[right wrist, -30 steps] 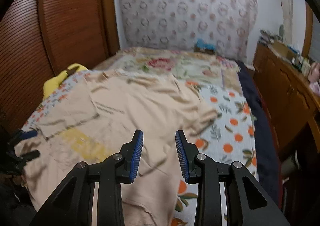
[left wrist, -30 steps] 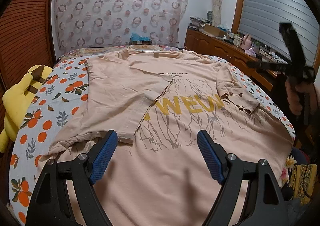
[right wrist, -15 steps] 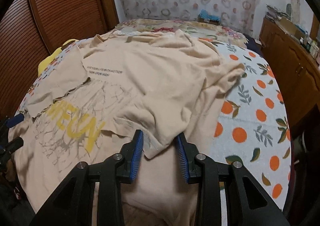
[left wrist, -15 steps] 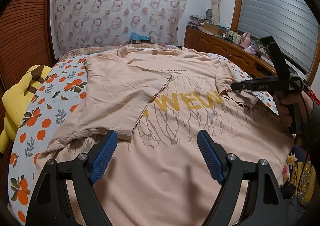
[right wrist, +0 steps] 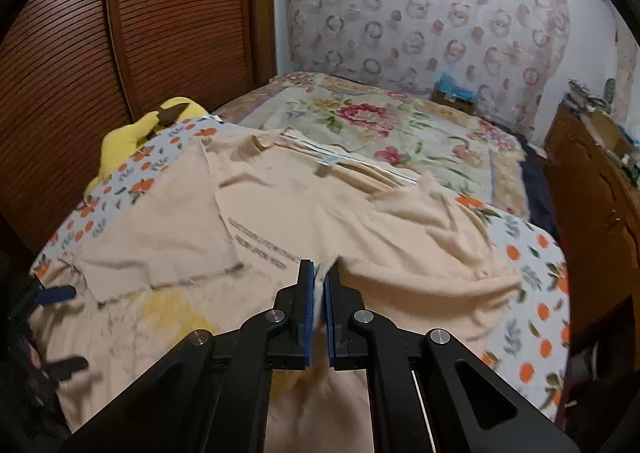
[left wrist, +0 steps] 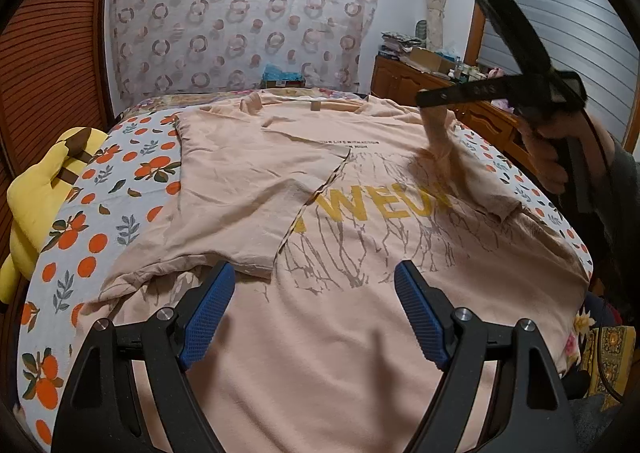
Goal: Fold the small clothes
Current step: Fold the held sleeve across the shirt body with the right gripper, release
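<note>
A peach T-shirt (left wrist: 320, 325) with yellow letters lies face up on the bed; its left side and sleeve are folded in over the chest. My left gripper (left wrist: 314, 313) is open and empty, low over the shirt's hem. My right gripper (right wrist: 319, 287) is shut on the shirt's right sleeve (right wrist: 420, 249) and lifts it; in the left wrist view it (left wrist: 426, 99) holds a raised peak of cloth above the bed.
The bed has an orange-print sheet (left wrist: 80, 237) and a floral quilt (right wrist: 380, 125) at the head. A yellow plush toy (left wrist: 36, 189) lies at the left edge. A wooden dresser (left wrist: 448, 93) with clutter stands on the right. Slatted wooden doors (right wrist: 80, 73) stand on the left.
My right gripper came down onto the right sleeve, shut on it, and has lifted it up and inward. My left gripper has stayed open in place.
</note>
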{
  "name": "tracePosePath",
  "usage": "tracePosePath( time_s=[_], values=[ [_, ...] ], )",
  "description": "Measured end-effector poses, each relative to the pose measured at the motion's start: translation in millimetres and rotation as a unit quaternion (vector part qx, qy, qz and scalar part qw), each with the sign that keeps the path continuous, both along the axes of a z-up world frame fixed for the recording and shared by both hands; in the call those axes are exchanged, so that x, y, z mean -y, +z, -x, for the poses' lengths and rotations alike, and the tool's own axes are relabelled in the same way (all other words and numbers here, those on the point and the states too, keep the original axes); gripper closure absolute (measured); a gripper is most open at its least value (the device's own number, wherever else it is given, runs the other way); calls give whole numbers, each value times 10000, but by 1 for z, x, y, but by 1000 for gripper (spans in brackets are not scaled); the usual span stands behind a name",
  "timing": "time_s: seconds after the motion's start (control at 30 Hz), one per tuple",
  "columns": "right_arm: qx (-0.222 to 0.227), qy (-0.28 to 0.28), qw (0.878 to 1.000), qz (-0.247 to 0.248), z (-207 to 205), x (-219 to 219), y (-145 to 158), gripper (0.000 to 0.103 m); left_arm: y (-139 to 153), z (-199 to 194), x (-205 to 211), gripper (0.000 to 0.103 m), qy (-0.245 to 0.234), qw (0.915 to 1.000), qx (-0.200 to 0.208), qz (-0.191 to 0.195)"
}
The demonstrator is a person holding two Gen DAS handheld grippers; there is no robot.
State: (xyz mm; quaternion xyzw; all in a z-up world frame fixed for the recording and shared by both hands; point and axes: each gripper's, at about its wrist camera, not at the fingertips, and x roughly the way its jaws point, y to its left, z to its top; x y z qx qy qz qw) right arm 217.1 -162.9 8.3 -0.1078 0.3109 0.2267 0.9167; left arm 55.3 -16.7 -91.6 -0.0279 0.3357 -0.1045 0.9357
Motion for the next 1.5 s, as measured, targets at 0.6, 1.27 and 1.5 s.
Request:
tracePosePath(
  time_s=[0.6, 1.27, 1.5],
  values=[
    [-15, -687, 9976, 51, 10, 61, -40, 40, 17, -19, -10, 21, 19, 9998, 99, -176],
    [-311, -1092, 9935, -24, -20, 68, -61, 36, 36, -119, -61, 21, 289, 9985, -59, -458],
    [-324, -1096, 9934, -52, -22, 73, -64, 34, 26, -158, -77, 21, 371, 9972, -324, -557]
  ],
)
